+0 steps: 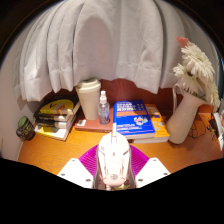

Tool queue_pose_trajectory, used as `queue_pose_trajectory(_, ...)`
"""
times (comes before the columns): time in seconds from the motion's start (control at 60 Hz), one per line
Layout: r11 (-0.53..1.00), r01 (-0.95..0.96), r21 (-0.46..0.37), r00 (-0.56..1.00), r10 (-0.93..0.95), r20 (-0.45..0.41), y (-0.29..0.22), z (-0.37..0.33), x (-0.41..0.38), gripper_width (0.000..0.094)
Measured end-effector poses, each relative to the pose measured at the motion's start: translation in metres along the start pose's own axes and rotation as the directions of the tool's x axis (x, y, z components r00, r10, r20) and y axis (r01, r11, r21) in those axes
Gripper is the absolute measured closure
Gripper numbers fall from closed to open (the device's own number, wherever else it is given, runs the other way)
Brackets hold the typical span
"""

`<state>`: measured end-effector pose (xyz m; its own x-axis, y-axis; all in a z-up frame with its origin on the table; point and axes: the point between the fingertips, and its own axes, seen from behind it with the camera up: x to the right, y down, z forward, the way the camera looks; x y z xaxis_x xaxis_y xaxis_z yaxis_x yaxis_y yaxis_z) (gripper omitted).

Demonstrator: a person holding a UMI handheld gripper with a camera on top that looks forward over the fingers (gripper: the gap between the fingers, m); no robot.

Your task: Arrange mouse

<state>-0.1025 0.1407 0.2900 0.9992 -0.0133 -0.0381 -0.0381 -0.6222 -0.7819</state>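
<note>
Gripping smooth rounded white mouse [113, 158] btwn both fingers [112, 178], above glossy wood desk [55, 152].

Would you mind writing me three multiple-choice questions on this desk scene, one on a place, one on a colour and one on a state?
1. Where is the mouse?
A. between the fingers of the gripper
B. on top of the blue book
C. beside the vase

2. What colour is the book lying flat beyond the mouse?
A. red
B. blue
C. green

3. How does the small bottle stand?
A. lying on its side
B. upside down
C. upright

Answers:
1 A: the white mouse sits between the two fingers, on the desk.
2 B: its cover is blue with white lettering.
3 C: it stands with its cap on top, next to the blue book.
</note>
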Motion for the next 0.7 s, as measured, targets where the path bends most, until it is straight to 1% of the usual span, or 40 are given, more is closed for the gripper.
queue_pose_trajectory(0.1, 0.997, 0.004, -0.076, 1.000, -0.005, -0.011, 0.045, 0.024, -0.005, 0.0516)
queue_pose_trajectory(0.183, 0.993, -0.003, -0.119, 1.000, 0.001, -0.011, 0.074, 0.034, -0.006, 0.0518)
queue_pose_trajectory(0.2, 0.992, 0.001, -0.128, 1.000, -0.003, -0.015, 0.080, 0.035, -0.005, 0.0561)
queue_pose_trajectory(0.217, 0.991, 0.005, -0.137, 1.000, -0.008, -0.018, 0.085, 0.036, -0.004, 0.0561)
queue_pose_trajectory(0.233, 0.989, 0.010, -0.145, 1.000, -0.013, -0.021, 0.090, 0.036, -0.004, 0.0551)
queue_pose_trajectory(0.25, 0.992, 0.004, -0.127, 1.000, -0.007, -0.018, 0.087, 0.036, -0.004, 0.0516)
queue_pose_trajectory(0.267, 0.994, -0.003, -0.108, 1.000, 0.001, -0.021, 0.087, 0.037, -0.004, 0.0514)
queue_pose_trajectory(0.417, 0.996, -0.015, -0.087, 1.000, 0.014, -0.017, 0.088, 0.037, -0.004, 0.0420)
queue_pose_trajectory(0.467, 0.996, -0.016, -0.090, 1.000, 0.014, -0.016, 0.088, 0.037, -0.001, 0.0383)
queue_pose_trajectory(0.517, 0.994, -0.014, -0.107, 1.000, 0.012, -0.020, 0.090, 0.034, 0.001, 0.0309)
queue_pose_trajectory(0.55, 0.992, -0.013, -0.122, 1.000, 0.010, -0.024, 0.090, 0.029, 0.003, 0.0249)
queue_pose_trajectory(0.6, 0.994, -0.008, -0.110, 1.000, 0.006, -0.021, 0.082, 0.017, 0.002, 0.0206)
queue_pose_trajectory(0.633, 0.995, -0.008, -0.095, 1.000, 0.006, -0.020, 0.076, 0.007, 0.002, 0.0183)
queue_pose_trajectory(0.7, 0.998, -0.009, -0.069, 1.000, 0.008, -0.012, 0.064, -0.021, -0.004, 0.0168)
